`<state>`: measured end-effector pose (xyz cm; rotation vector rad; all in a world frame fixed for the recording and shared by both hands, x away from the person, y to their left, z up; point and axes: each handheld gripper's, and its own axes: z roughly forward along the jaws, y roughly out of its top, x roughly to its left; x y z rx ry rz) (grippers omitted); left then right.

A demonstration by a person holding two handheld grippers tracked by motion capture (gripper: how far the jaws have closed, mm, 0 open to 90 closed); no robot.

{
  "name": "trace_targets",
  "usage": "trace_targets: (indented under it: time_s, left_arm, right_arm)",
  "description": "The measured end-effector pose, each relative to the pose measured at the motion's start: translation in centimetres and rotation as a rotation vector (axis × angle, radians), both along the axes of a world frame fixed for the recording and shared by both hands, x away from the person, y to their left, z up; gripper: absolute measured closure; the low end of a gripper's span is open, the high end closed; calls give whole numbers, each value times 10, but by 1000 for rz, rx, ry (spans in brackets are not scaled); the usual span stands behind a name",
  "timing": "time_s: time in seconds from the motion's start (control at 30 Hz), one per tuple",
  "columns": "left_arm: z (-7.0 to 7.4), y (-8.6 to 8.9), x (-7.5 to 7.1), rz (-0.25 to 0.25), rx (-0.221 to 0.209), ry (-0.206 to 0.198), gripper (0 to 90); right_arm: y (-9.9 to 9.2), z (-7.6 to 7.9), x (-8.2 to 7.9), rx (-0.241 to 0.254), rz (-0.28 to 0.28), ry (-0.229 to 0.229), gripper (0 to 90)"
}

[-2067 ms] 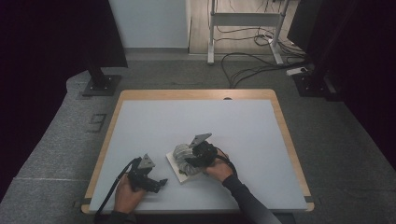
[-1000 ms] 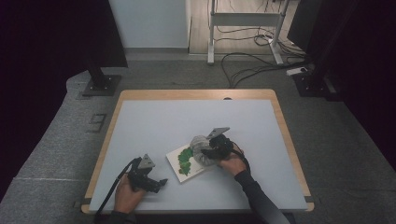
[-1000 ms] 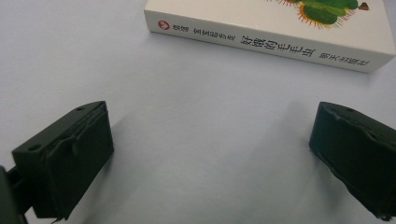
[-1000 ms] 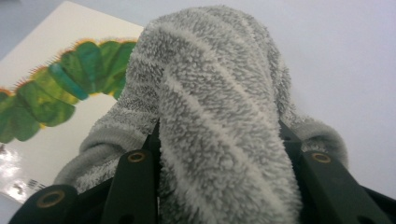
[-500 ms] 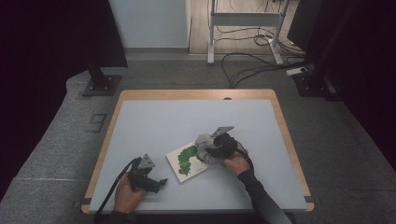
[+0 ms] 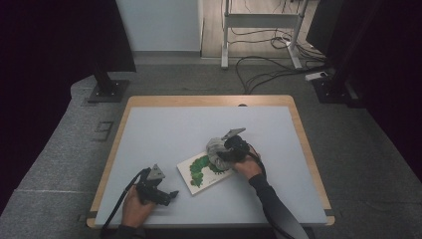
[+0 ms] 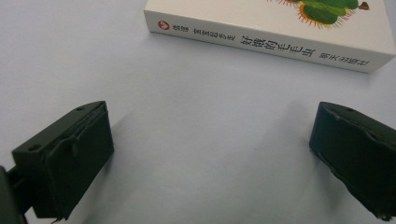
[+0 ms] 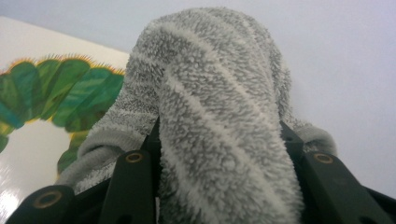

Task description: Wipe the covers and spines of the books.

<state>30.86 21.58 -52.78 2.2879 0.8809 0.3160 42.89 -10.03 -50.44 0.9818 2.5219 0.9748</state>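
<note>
A white picture book [image 6: 199,172] with a green caterpillar on its cover lies flat near the table's front middle. Its spine [image 7: 271,44] faces my left gripper. A grey fluffy cloth [image 6: 215,148] is bunched at the book's right end, and my right gripper [image 6: 222,152] is shut on it. In the right gripper view the grey cloth [image 8: 219,121] bulges up between both black jaws, with the book cover [image 8: 42,107] under it at the left. My left gripper [image 6: 166,195] rests low on the table left of the book, open, with bare tabletop between its jaws [image 7: 210,154].
The pale grey tabletop [image 6: 199,124] has a wooden rim. Beyond its far edge stand a black stand base [image 6: 107,89], a white metal frame [image 6: 259,30] and loose cables [image 6: 268,69] on the floor.
My right gripper has dragged the grey cloth to the right across the book, uncovering the green caterpillar cover. The left gripper has stayed put.
</note>
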Motion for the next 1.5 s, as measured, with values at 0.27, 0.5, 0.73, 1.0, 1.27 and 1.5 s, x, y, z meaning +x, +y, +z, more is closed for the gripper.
trace_targets:
  time_s: [0.27, 0.5, 0.73, 1.0, 1.27, 1.5]
  left_arm:
    - [0, 0, 0, -1, -1, 0, 0]
    - [0, 0, 0, -1, -1, 1, 0]
    - [0, 0, 0, 0, 0, 0, 0]
    - [0, 0, 0, -1, -1, 0, 0]
    - [0, 0, 0, 0, -3, 1, 0]
    - [0, 0, 0, 0, -2, 1, 0]
  right_arm:
    - [8, 1, 10, -16, 2, -1, 538]
    - [8, 0, 10, -2, 23, -4, 539]
    - [20, 2, 5, -30, 47, -25, 539]
    - [37, 2, -3, -13, 106, -22, 538]
    - [59, 3, -14, -7, 161, -26, 539]
    - [69, 3, -19, -3, 188, -29, 538]
